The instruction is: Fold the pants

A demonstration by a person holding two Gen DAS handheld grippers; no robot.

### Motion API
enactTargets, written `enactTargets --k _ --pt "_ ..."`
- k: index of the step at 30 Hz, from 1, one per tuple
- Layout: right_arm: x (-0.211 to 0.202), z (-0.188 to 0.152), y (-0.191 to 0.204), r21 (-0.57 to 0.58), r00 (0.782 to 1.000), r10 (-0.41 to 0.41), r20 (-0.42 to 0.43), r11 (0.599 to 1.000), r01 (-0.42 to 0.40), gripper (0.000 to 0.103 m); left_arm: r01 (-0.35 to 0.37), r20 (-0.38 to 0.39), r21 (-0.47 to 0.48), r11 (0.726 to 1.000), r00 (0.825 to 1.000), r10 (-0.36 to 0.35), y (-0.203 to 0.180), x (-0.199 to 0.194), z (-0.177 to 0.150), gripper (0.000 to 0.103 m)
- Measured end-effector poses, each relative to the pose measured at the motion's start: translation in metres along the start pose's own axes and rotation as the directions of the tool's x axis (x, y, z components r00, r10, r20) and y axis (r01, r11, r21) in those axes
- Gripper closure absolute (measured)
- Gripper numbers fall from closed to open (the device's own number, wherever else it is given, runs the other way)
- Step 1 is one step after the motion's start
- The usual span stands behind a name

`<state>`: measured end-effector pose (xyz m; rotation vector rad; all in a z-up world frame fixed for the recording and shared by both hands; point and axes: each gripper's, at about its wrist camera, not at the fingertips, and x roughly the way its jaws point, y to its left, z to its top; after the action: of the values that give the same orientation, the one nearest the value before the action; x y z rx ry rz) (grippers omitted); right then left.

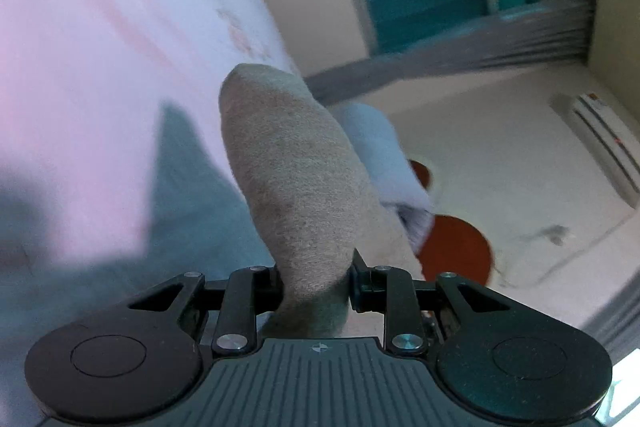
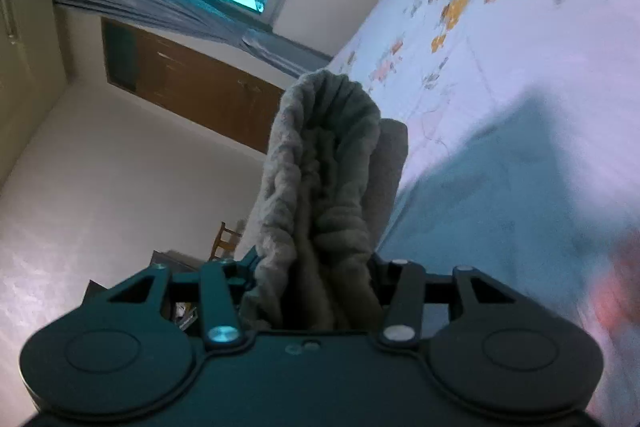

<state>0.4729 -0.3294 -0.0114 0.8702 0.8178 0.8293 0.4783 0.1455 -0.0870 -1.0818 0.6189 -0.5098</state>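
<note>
Left claw (image 1: 316, 283) and right claw (image 2: 312, 287) each pinch bunched grey pants (image 1: 288, 179), lifted off the bed (image 2: 500, 67). Risk: thick bunches slip out, so the fold lands uneven.

Grey fleecy pants (image 1: 292, 187), bunched, lifted above bed; gathered part, perhaps waistband (image 2: 328, 187).

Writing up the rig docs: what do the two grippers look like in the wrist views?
Both match. The left gripper and right gripper are matte black: two round disc housings at the outer corners, angled linkage bars with silver screw heads, and a ribbed plate in the centre on the left unit, bearing a small cross mark. No cables, sleeves or hands show.
</note>
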Motion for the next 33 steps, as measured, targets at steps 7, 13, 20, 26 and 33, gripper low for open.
enactTargets --k 7,13,20,26,33 --pt "0.081 0.030 -0.049 0.022 0.999 -0.022 -0.048 0.999 0.023 0.063 -0.129 0.012 0.039 0.991 0.992 0.129 0.038 0.029 0.055 0.076" --pt "0.088 0.015 -0.104 0.015 0.999 -0.026 0.022 1.000 0.026 0.062 -0.085 0.015 0.058 0.995 0.996 0.084 0.083 0.043 0.049 0.070" --pt "0.068 0.015 -0.087 -0.001 0.997 -0.074 -0.020 0.997 0.074 0.056 -0.173 0.037 0.097 0.980 0.985 0.170 0.073 0.016 0.052 0.060" --pt "0.016 0.006 -0.068 0.036 0.977 -0.171 0.127 0.985 0.168 0.024 -0.408 0.191 0.158 0.899 0.906 0.378 0.039 -0.058 0.034 0.021" --pt "0.012 -0.061 0.049 -0.404 0.863 -0.269 0.428 0.797 0.449 0.008 -0.700 0.491 0.295 0.651 0.695 0.525 -0.038 -0.071 -0.020 0.001"
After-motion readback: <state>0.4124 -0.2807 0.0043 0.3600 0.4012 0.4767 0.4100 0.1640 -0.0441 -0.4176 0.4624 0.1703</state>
